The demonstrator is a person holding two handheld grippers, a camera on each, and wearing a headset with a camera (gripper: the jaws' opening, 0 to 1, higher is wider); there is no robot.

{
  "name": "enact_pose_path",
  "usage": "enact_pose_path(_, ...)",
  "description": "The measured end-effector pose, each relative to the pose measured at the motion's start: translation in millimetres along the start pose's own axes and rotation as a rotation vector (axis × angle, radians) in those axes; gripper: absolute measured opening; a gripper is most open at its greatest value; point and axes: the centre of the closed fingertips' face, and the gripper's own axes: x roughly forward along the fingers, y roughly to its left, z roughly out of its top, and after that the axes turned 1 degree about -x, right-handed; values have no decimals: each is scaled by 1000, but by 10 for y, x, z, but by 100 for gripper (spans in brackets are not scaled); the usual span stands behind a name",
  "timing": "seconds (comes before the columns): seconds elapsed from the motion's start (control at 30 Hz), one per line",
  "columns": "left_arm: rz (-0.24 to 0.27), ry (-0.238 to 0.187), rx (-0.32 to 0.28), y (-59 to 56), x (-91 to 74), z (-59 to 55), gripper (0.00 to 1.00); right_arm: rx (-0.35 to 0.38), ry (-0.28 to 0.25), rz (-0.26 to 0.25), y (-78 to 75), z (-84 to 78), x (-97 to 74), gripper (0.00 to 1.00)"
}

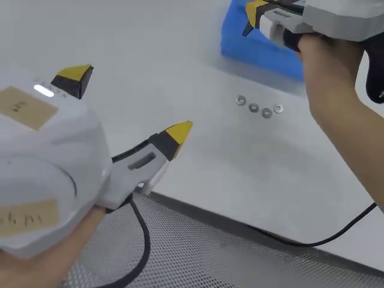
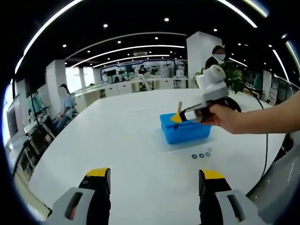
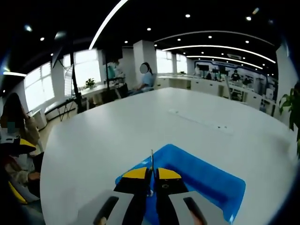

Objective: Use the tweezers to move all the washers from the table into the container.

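left gripper nearest, low left over the near table edge, jaws spread wide, nothing between them. right gripper far right, jaws pressed together on the tweezers, a thin strip standing up from between the tips. it hangs over the blue container. whether the tweezer tips carry a washer: cannot tell, too small. four washers lie in a short curved row on the white table, just on the near side of the blue container, touching neither it nor the tweezers. the container's inside reads as bare blue in the right gripper view where it shows; no washer made out there, part hidden by the jaws. judgement: task early, at least four transfers left to do. washers sit on the near side of the right gripper and lower, near it; they are well apart from the left gripper, off to its far right.
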Motion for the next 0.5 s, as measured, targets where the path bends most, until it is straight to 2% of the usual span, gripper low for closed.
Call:
enact_pose_path(0.13,-2,7,6,-5,4,-12,78,18,-4,27,28,8,-6,3)
enact_pose_path(0.17,-3,7,6,-8,5,-11,78,28,-7,19,17,15,-16,3)
enact_pose_path(0.23,-2,9,8,-9,7,-13,78,25,-39,10,-8,82,-75,3)
enact_pose_path(0.33,-2,12,8,-10,11,-20,78,62,-70,20,3,196,-194,3)
enact_pose_path(0.5,-8,12,11,-24,11,-21,79,59,-120,50,114,364,-380,3)
